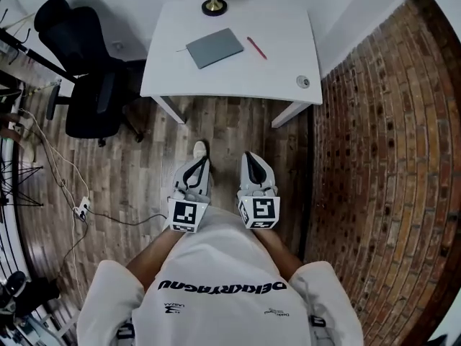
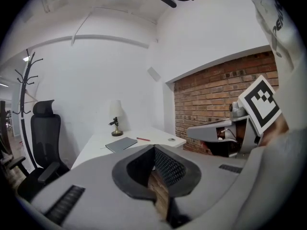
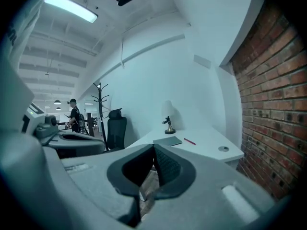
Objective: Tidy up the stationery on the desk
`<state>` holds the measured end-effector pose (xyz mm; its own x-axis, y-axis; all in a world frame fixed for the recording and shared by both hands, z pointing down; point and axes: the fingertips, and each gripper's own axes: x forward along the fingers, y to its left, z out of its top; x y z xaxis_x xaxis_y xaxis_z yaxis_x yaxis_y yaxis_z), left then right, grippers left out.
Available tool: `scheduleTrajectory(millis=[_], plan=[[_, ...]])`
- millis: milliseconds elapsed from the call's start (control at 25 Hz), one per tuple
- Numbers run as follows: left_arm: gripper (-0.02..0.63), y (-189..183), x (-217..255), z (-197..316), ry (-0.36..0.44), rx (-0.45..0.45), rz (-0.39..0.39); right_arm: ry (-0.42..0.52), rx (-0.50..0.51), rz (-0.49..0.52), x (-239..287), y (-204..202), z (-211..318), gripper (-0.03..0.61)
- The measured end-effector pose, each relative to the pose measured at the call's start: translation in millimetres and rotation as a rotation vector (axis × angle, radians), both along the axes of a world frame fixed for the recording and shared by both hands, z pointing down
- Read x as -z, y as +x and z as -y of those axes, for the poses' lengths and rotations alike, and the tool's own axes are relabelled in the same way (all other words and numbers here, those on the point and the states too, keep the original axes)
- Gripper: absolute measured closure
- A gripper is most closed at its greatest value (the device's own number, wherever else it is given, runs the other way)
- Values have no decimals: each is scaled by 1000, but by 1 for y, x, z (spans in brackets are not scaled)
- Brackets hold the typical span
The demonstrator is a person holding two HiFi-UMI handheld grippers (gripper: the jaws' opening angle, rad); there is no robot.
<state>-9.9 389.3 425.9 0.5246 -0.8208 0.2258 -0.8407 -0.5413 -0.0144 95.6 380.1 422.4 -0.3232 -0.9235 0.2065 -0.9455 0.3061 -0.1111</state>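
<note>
A white desk (image 1: 281,78) stands ahead of me, well beyond both grippers. On it lie a grey notebook (image 1: 214,47) and a red pen (image 1: 257,47) just right of it. The left gripper view shows the same notebook (image 2: 121,143) and pen (image 2: 143,139); the right gripper view shows the notebook (image 3: 168,141) and pen (image 3: 190,141) too. My left gripper (image 1: 203,160) and right gripper (image 1: 249,156) hang side by side over the wooden floor, close to my body. Both are shut with nothing in them, as seen at the left gripper (image 2: 154,147) and the right gripper (image 3: 153,146).
A small desk lamp (image 1: 214,6) stands at the desk's far edge and a small round object (image 1: 303,81) near its front right corner. A black office chair (image 1: 86,85) sits left of the desk, cables (image 1: 79,207) trail on the floor, and a brick wall (image 1: 389,157) runs along the right.
</note>
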Motion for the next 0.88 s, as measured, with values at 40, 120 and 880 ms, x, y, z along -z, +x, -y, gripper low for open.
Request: scheduleTrajectory(millis=[40, 120, 880], plan=[[617, -7, 4, 20, -1, -7, -5, -6, -7, -8, 2, -7, 19, 578], [617, -21, 9, 60, -12, -19, -20, -15, -18, -23, 7, -20, 56, 578], [617, -67, -1, 324, -154, -253, -34, -99, -154, -22, 12, -92, 314, 578]])
